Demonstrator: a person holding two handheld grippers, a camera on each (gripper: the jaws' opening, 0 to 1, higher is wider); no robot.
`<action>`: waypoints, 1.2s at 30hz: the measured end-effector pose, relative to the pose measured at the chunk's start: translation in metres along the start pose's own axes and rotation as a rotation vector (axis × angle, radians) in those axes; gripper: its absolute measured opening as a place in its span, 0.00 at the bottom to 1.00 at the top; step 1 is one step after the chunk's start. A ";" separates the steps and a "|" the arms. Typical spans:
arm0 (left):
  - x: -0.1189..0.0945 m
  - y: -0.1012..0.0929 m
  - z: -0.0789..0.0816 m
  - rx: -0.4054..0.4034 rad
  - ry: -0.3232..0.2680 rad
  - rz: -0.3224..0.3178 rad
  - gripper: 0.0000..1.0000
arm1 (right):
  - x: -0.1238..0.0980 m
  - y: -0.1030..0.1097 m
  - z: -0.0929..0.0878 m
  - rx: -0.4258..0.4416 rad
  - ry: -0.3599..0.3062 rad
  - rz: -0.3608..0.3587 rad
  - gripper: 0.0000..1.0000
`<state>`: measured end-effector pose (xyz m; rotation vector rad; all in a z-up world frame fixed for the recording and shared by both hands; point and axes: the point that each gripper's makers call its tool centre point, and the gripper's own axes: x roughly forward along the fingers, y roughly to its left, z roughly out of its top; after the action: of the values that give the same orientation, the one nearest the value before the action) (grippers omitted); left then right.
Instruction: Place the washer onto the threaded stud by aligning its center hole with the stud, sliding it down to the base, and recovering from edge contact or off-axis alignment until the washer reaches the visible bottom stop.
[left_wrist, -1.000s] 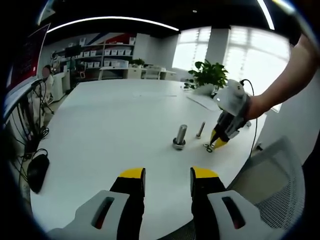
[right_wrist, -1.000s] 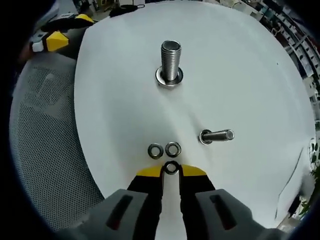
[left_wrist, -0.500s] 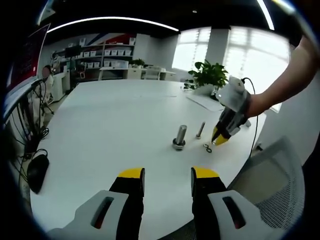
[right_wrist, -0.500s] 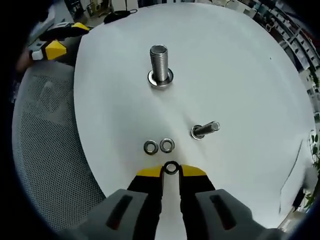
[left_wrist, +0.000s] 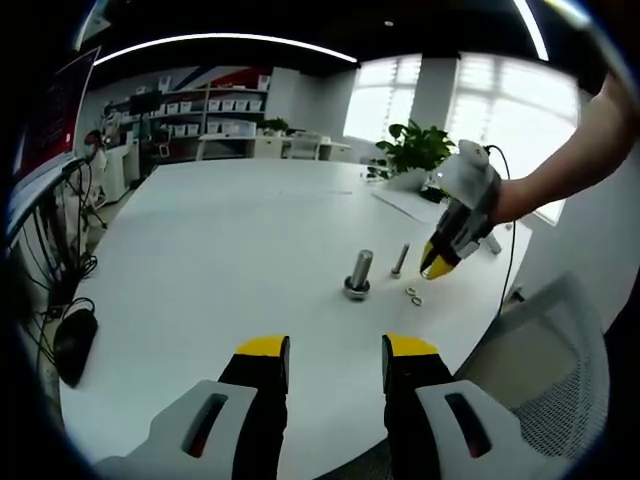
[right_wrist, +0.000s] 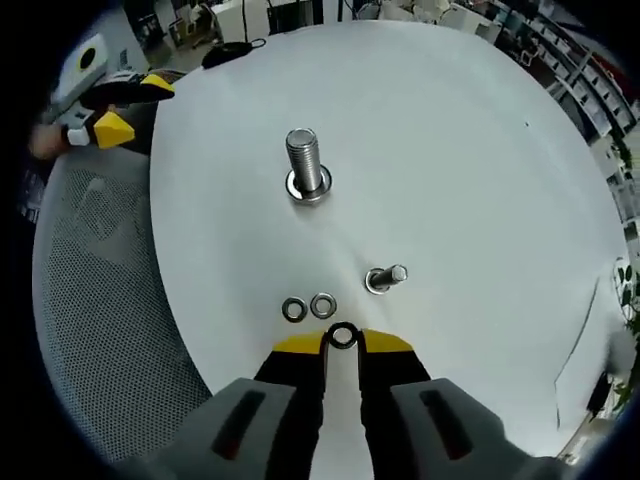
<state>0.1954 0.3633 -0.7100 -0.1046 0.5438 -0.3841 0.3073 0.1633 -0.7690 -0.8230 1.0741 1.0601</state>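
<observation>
Right gripper view, left to right: mesh chair (right_wrist: 95, 300) hugs the white bench (right_wrist: 480, 150) edge, and the left claw (right_wrist: 112, 108) sits up in the far corner there, its jaws apart with nothing between them. Large threaded stud (right_wrist: 304, 165) stands upright with open bench all round. Two spare washers (right_wrist: 308, 307) lie flat nearer in, and a smaller bolt (right_wrist: 385, 279) stands just right of them. The right claw (right_wrist: 343, 341) is clamped on a washer (right_wrist: 343, 336), well short of the stud.

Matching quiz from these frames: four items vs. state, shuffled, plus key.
1. held washer
2. big stud
3. loose washers
4. left claw

A. open, holding nothing
B. flat on the table, side by side
C. pinched between the right claw tips
D. upright, a washer at its base

Pairs: 1-C, 2-D, 3-B, 4-A
</observation>
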 end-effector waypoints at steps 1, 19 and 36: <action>0.000 0.000 0.000 -0.001 0.001 0.000 0.35 | -0.001 -0.001 0.001 0.000 -0.004 -0.001 0.14; 0.000 0.000 0.000 0.000 0.000 0.000 0.35 | -0.021 -0.017 0.021 -0.013 -0.077 -0.040 0.14; 0.000 -0.001 0.000 0.000 0.001 -0.003 0.35 | -0.024 -0.024 0.039 -0.058 -0.117 -0.066 0.14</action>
<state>0.1954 0.3628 -0.7096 -0.1052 0.5443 -0.3872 0.3384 0.1854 -0.7343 -0.8272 0.9152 1.0749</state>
